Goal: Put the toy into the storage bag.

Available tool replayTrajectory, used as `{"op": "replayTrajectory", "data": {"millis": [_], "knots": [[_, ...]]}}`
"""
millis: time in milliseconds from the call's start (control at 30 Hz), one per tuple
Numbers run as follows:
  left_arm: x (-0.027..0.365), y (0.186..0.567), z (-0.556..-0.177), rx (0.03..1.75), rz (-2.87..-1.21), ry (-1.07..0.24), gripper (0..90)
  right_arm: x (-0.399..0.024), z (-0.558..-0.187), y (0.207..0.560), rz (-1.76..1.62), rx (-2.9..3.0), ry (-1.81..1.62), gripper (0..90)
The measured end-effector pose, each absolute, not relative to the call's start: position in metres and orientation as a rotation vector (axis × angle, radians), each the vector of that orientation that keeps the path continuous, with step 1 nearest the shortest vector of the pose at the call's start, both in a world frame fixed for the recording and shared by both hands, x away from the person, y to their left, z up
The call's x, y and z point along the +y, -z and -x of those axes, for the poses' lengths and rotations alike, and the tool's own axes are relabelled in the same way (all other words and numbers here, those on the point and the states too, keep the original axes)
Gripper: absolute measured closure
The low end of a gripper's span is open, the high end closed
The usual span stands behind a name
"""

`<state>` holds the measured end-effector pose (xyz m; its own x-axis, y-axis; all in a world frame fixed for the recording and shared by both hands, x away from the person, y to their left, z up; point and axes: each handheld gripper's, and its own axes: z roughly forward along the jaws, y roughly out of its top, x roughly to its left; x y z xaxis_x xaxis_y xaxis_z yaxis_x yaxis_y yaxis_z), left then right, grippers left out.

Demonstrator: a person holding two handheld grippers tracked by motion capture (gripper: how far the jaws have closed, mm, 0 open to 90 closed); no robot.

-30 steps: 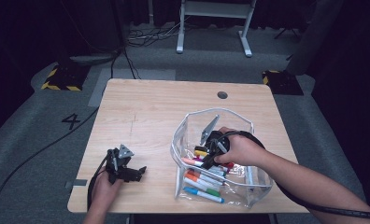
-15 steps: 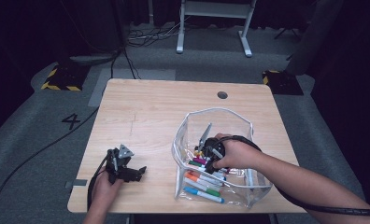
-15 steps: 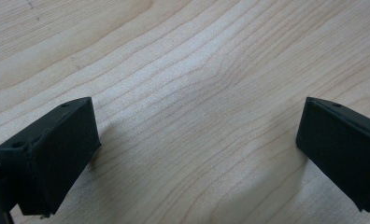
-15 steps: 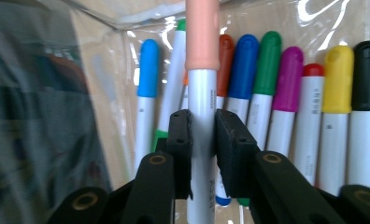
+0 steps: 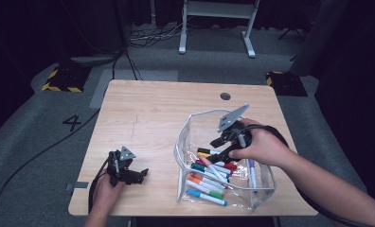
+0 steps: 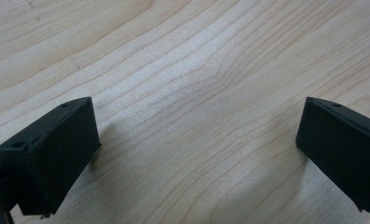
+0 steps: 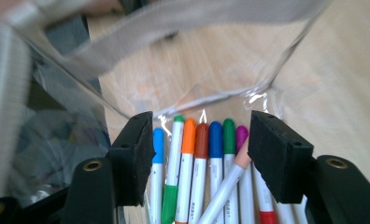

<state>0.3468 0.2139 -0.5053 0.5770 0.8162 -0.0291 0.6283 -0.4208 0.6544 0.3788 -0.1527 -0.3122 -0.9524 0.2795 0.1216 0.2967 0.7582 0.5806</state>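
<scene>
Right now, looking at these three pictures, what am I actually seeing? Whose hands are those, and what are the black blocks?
A person sits at a wooden table holding a hand-held two-jaw gripper in each hand. One camera looks down from above; one rides on each gripper, so the black blocks are its jaws. The left gripper rests open over bare wood. The right gripper reaches into a clear plastic pouch of coloured markers; its jaws have just been opening and grip nothing, a tan-capped marker lying loose between them.
</scene>
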Motion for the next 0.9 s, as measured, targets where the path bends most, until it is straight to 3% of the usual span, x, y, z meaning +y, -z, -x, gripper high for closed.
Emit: {"op": "replayTrajectory", "data": {"millis": [433,900], "knots": [[0.214,0.505,-0.347,1.143,-2.187,-0.394,0.0,-0.254,-0.371,0.262,0.778,-2.884,1.277,40.1],[0.214,0.505,-0.347,1.145,-2.183,-0.394,0.0,-0.344,-0.36,0.271,1.085,-2.838,1.355,38.2]]}}
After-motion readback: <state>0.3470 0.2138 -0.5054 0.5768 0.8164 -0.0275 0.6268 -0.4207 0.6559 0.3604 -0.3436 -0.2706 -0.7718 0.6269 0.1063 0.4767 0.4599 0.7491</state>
